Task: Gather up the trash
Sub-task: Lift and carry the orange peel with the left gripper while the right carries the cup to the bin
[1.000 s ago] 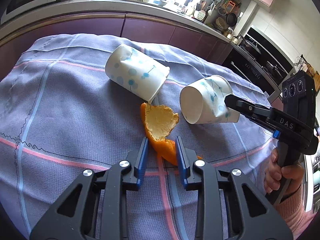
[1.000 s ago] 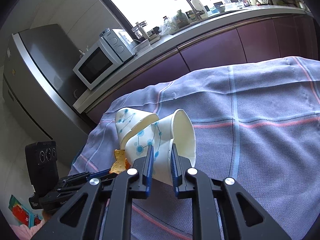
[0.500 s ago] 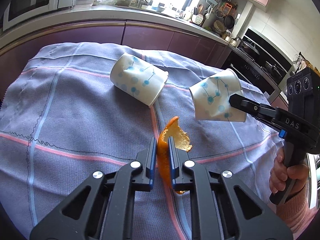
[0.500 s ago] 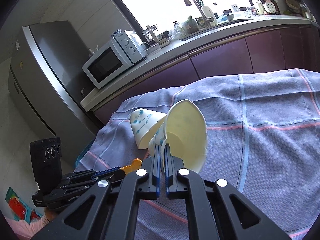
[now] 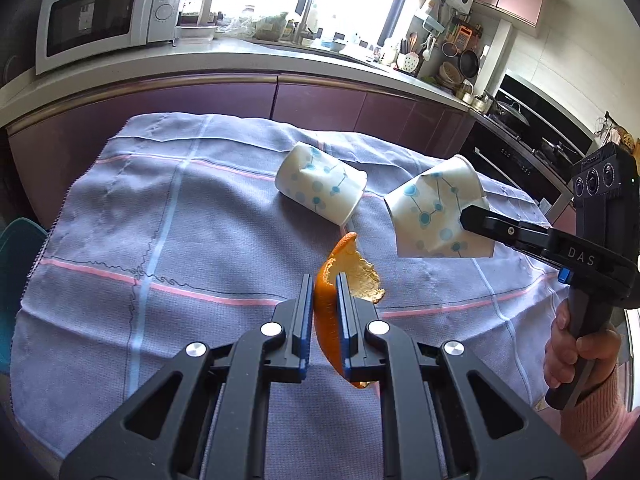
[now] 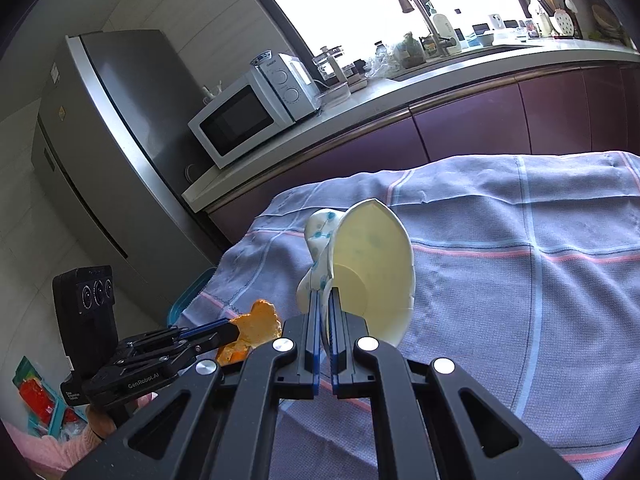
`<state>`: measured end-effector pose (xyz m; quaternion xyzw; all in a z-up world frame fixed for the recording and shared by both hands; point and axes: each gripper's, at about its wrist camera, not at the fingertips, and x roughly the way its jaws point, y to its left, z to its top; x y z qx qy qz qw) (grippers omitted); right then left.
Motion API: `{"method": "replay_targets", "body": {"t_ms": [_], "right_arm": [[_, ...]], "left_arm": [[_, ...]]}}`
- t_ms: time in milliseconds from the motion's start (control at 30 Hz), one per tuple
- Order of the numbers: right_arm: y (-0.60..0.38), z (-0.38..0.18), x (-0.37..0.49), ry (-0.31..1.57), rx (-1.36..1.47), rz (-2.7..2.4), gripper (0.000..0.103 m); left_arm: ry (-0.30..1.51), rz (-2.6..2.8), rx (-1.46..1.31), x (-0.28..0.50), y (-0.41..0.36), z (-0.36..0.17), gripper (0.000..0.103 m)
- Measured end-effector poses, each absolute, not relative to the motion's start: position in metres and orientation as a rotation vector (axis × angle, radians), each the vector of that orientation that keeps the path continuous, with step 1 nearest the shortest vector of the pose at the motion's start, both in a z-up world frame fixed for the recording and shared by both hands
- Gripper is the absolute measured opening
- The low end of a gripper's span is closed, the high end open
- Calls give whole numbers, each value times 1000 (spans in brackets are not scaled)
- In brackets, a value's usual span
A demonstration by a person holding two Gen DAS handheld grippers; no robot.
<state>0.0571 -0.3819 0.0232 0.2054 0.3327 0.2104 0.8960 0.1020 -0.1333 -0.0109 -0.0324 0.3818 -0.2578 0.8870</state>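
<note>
The left tool (image 5: 325, 280) is clamped on an orange peel (image 5: 340, 280) above the cloth-covered worktop (image 5: 160, 220); the thin peel could tear free. The right tool (image 6: 325, 300) pinches a crumpled paper cup (image 6: 372, 264); another cup (image 5: 320, 184) lies beyond, easily rolled.

A lavender-grey tablecloth (image 5: 224, 240) crossed by pale blue and pink stripes. Two white paper cups with blue dots joined by thin lines, one lying (image 5: 320, 182), one lifted (image 5: 432, 216) with a cream inside. An orange peel (image 5: 326, 312), bright orange outside, pale within, between black grippers with blue pads.
</note>
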Motion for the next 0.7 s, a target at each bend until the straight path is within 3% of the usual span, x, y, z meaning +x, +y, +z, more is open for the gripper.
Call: {"method": "replay_targets", "body": {"t_ms": [700], "right_arm": [[-305, 41, 62, 687, 373, 591, 3]], "left_arm": [[733, -402, -145, 76, -41, 12, 12]]}}
